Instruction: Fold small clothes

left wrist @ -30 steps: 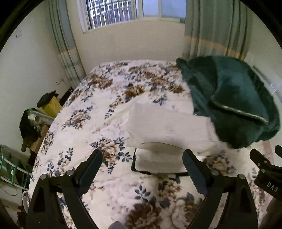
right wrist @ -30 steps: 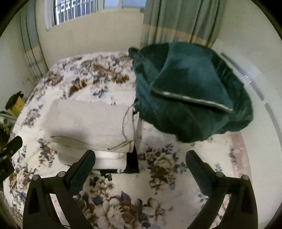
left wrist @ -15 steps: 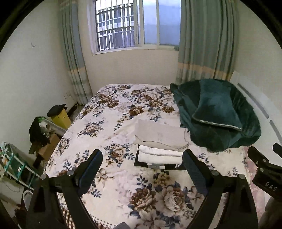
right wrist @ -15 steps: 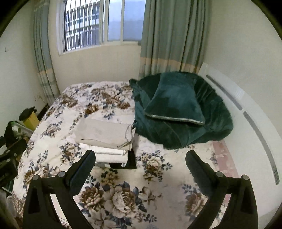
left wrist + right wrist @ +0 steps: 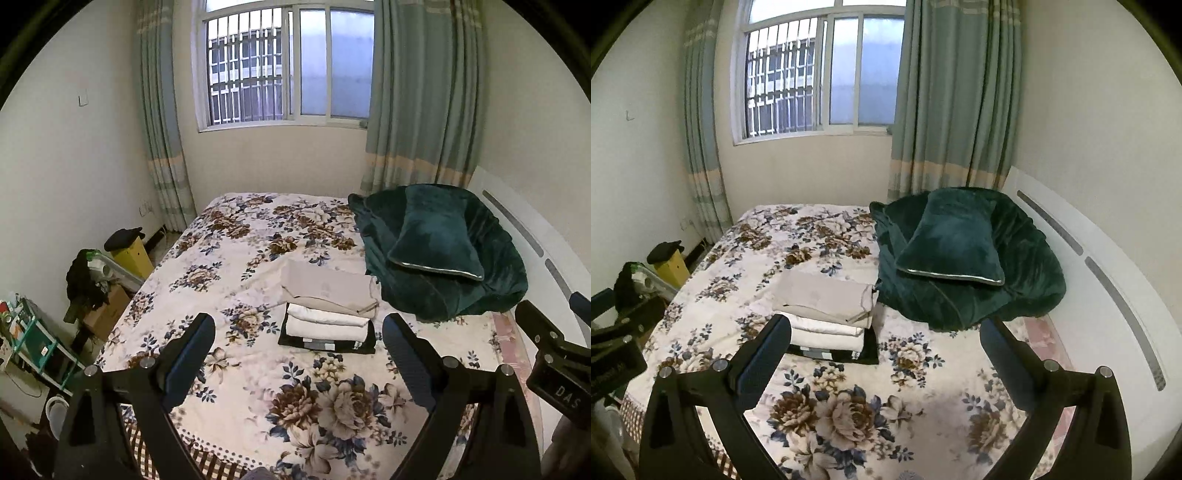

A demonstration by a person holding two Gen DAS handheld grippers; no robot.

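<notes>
A stack of folded clothes [image 5: 328, 306] lies on the floral bed: a beige piece on top, white pieces under it, a black piece at the bottom. It also shows in the right wrist view [image 5: 827, 306]. My left gripper [image 5: 297, 343] is open and empty, held high and well back from the stack. My right gripper [image 5: 884, 350] is open and empty, also well back from it. The right gripper's body shows at the right edge of the left wrist view [image 5: 554, 354].
A dark green blanket and pillow [image 5: 439, 251] lie heaped on the bed's right side, beside the stack. The white headboard [image 5: 1108, 295] runs along the right. Boxes, a yellow bin [image 5: 131, 251] and a shelf [image 5: 33, 343] stand left of the bed. Window and curtains behind.
Both grippers have pulled back and up from the stack; it now looks much smaller and the whole bed and window are in view. The stack has not moved.
</notes>
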